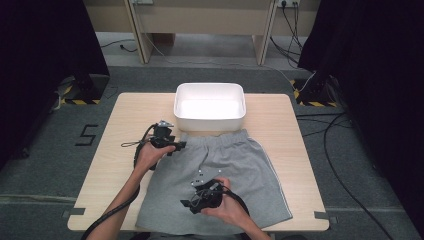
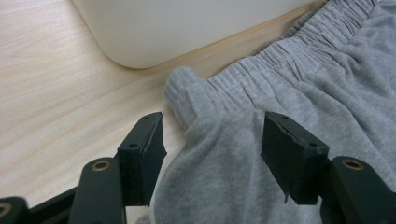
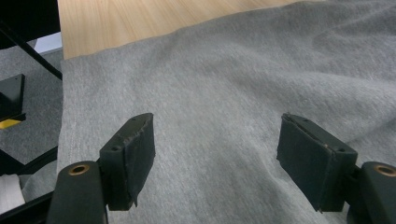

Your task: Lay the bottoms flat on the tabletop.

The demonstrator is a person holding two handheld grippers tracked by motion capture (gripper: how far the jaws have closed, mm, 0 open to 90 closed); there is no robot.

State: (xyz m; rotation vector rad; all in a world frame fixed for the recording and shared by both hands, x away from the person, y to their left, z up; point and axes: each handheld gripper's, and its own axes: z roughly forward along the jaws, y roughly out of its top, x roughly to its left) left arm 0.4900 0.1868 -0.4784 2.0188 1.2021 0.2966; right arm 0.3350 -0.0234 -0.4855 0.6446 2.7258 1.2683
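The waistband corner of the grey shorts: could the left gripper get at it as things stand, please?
Probably yes: the left gripper is open, its jaws either side of the grey shorts near that corner, with nothing between.

White rectangular tub sits at the far edge of the wooden desk — black cables cross the grey floor.

Grey shorts, white bin
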